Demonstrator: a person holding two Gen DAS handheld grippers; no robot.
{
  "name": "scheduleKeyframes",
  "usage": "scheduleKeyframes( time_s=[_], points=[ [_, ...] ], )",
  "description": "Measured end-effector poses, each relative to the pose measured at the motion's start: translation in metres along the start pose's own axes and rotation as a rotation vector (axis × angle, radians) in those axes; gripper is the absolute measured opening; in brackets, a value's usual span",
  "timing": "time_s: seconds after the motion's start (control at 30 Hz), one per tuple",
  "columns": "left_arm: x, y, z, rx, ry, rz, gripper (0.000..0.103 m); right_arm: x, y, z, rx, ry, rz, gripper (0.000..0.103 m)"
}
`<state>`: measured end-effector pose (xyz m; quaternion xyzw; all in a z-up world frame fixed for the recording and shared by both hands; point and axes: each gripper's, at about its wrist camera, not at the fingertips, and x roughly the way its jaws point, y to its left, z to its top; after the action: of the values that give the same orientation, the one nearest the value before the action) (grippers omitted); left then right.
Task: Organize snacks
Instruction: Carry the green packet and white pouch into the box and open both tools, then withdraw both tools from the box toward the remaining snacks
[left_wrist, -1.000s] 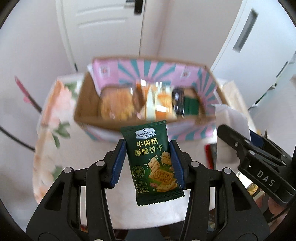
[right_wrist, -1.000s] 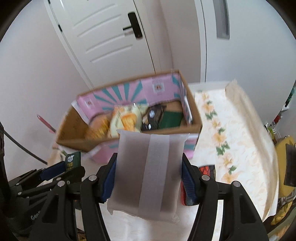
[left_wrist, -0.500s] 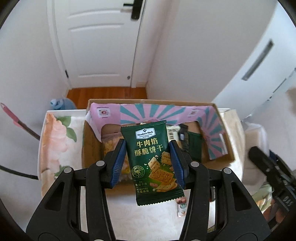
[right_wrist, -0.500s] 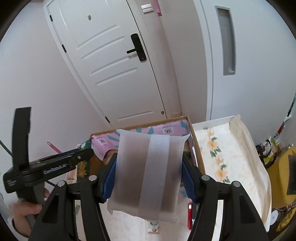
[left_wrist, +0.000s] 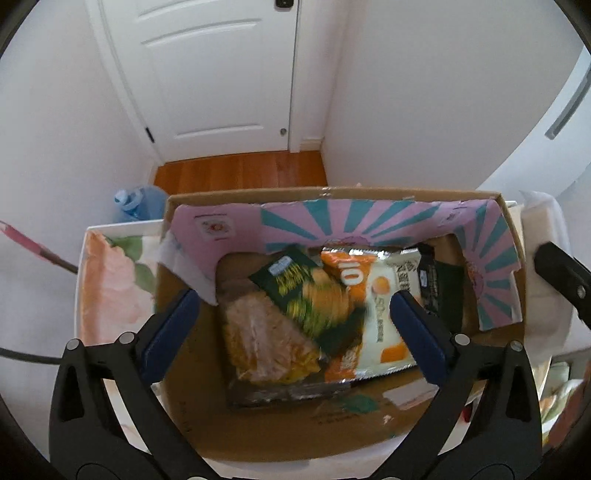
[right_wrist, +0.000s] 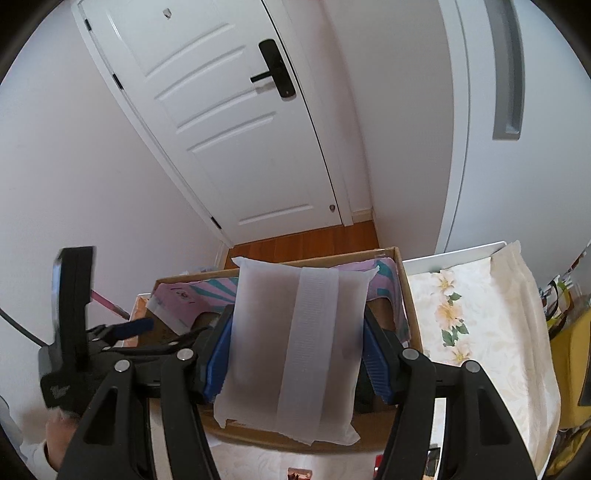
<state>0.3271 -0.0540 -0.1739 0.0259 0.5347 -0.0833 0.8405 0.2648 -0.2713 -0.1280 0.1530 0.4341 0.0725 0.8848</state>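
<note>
A cardboard box (left_wrist: 184, 380) with a pink and teal lining holds several snack packs. My left gripper (left_wrist: 291, 321) is open above it, blue pads wide apart. The green cracker packet (left_wrist: 306, 295) is blurred below the jaws, over the other packs, free of the pads. An orange and white pack (left_wrist: 373, 295) and a yellow snack pack (left_wrist: 258, 339) lie in the box. My right gripper (right_wrist: 295, 350) is shut on a white frosted packet (right_wrist: 295, 343), held above the box (right_wrist: 410, 302). The left gripper (right_wrist: 92, 343) shows in the right wrist view.
The box stands on a white table with a floral cloth (right_wrist: 480, 332). A white door (right_wrist: 229, 129) and wood floor (left_wrist: 240, 173) lie behind. A blue water bottle (left_wrist: 138, 201) stands on the floor. Small items lie at the table's near edge (right_wrist: 299, 472).
My left gripper has moved over the box and opened; the green cracker packet has dropped out toward the packs. My right gripper has come over the box, still gripping the white packet.
</note>
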Motion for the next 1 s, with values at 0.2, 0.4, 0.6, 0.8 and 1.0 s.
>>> scheduleKeyframes(
  time_s=[0.2, 0.4, 0.6, 0.8, 1.0],
  points=[
    [-0.016, 0.017, -0.015, -0.047, -0.026, 0.015, 0.102, 0.016, -0.010, 0.000, 0.009, 0.046, -0.010, 0.058],
    [-0.032, 0.026, -0.028, -0.082, -0.043, 0.023, 0.102, 0.027, -0.016, -0.002, 0.014, 0.088, -0.012, 0.058],
    [-0.045, 0.027, -0.041, -0.088, -0.052, 0.037, 0.102, 0.053, -0.019, -0.007, -0.003, 0.159, -0.011, 0.058],
    [-0.059, 0.029, -0.053, -0.094, -0.071, 0.050, 0.102, 0.066, -0.021, -0.008, -0.013, 0.189, 0.000, 0.062],
    [-0.084, 0.035, -0.067, -0.110, -0.118, 0.053, 0.102, 0.033, -0.020, 0.002, -0.018, 0.080, 0.014, 0.066]
  ],
)
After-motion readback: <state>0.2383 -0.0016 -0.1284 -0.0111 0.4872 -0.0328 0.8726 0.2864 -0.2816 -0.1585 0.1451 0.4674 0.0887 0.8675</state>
